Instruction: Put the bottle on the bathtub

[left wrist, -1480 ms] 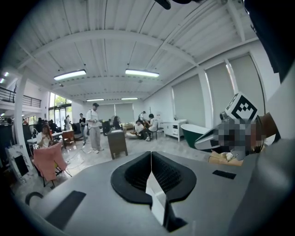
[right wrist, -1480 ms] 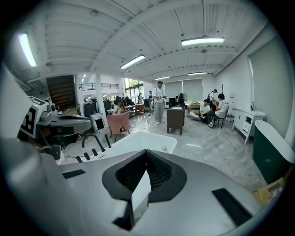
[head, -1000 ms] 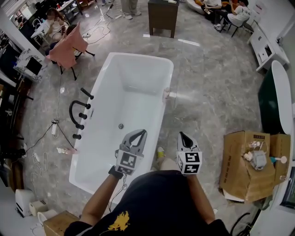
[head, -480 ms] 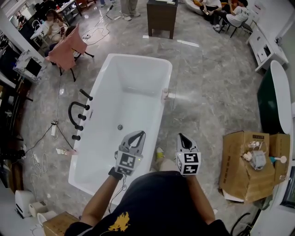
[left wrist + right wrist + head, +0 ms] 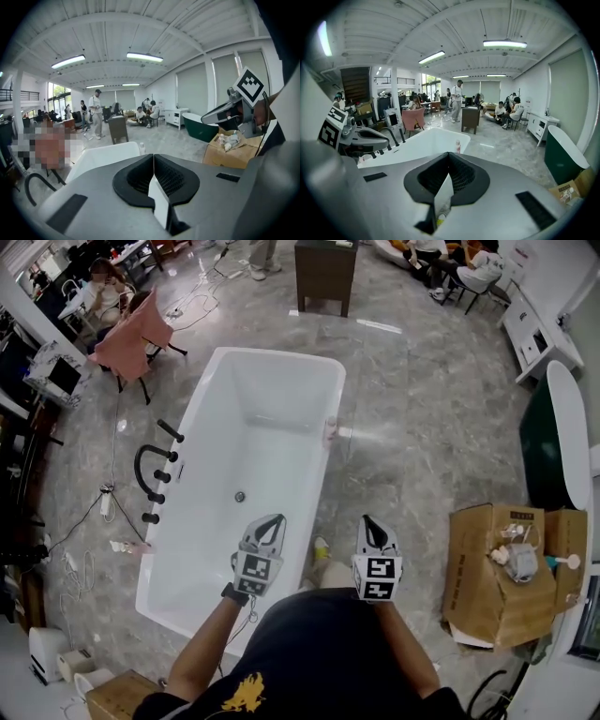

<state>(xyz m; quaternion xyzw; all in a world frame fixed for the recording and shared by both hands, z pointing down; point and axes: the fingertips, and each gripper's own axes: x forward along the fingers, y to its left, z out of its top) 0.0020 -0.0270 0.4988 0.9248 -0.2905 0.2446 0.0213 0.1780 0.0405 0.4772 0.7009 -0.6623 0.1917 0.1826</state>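
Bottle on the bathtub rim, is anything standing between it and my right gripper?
Nothing visible does. The bottle stands upright on the bathtub rim, in plain sight beyond the right gripper, whose jaws are shut and empty; only bare rim and floor lie between.

Lowered the left gripper (image 5: 272, 521) a little toward 6 o'clock since a second ago; sits smaller now, above the bathtub's (image 5: 281, 354) near end.
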